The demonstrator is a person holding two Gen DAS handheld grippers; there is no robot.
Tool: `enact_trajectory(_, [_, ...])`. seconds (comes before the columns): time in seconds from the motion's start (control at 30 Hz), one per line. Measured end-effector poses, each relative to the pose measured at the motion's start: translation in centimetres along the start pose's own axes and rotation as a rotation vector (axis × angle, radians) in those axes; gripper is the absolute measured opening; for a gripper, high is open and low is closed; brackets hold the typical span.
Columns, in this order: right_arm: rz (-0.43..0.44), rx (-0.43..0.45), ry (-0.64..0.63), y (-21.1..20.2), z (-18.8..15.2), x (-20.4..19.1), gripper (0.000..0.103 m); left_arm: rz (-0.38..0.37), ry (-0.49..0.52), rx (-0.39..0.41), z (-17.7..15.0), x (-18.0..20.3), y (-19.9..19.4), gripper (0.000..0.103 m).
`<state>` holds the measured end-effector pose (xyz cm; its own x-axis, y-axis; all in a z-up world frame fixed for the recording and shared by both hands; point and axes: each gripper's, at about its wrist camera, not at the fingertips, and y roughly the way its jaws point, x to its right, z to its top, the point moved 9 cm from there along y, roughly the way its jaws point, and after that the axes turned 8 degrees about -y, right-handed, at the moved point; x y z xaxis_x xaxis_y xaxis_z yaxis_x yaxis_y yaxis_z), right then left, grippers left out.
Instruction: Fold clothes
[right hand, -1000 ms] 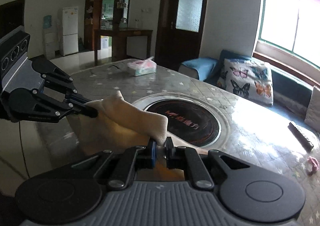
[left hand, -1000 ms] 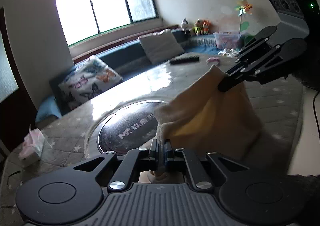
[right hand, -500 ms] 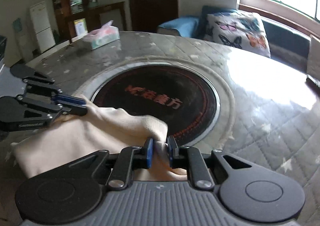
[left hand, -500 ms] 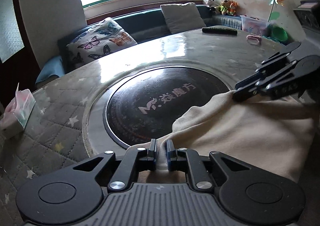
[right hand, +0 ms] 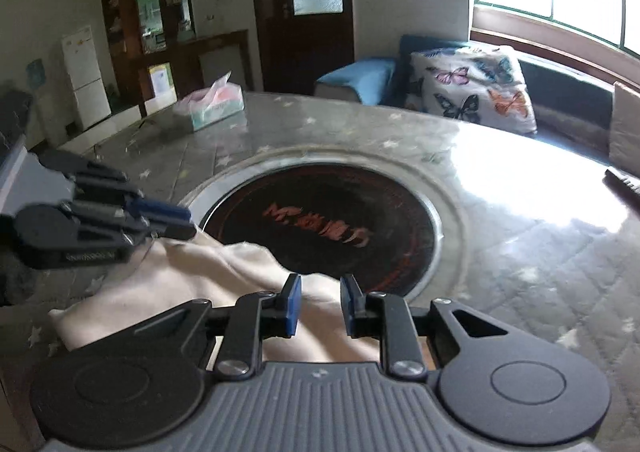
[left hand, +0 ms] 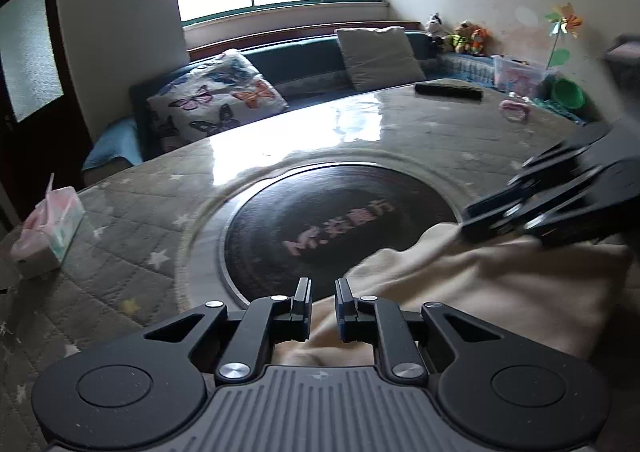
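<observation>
Cloth (left hand: 496, 292) in a cream color lies flat on the near part of the big round table (left hand: 132, 236). It is folded, I think, and its long way runs from side to side, from my left gripper (left hand: 322, 302) over to my right gripper (right hand: 320, 304). Its far edge just laps onto the dark round plate (left hand: 340, 228) in the middle of the table. The near edge goes out of sight under my grippers.

My left gripper is a little bit open. I can see a small gap between its fingers (left hand: 301, 302), and nothing is pinched in that gap. The cloth's left corner lies right below it. I cannot tell if the tips touch the cloth.

My right gripper is a little bit open too, with a slightly wider gap. The cloth lies under and between its fingers (right hand: 292, 304), but the pads do not squeeze it. So both of my grippers have let go, and the cloth rests on the table by itself.

From my left camera, my right gripper looks blurry at the far right end of the cloth. From my right camera, my left gripper sits at the left end of the cloth.

A tissue box (right hand: 214, 106) sits far off on the left side of the table.
</observation>
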<state>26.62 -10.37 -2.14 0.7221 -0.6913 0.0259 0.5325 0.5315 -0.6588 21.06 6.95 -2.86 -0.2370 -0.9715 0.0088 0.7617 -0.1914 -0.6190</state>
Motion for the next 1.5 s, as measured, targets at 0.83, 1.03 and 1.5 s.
enact_trajectory(0.83, [-0.086,0.018,0.068,-4.6,-4.5,1.7,0.02,-0.044,0.061,-0.035,-4.9,4.2,-3.5,0.015])
enact_trajectory(1.03, [-0.14,-0.02,0.113,-4.4,-5.8,3.8,0.02,-0.034,0.024,-0.006,-5.3,3.9,-5.2,0.015])
enact_trajectory(1.5, [-0.183,-0.006,0.16,-3.2,-6.2,5.7,0.006,-0.028,0.08,-0.033,-6.5,4.6,-4.7,0.014])
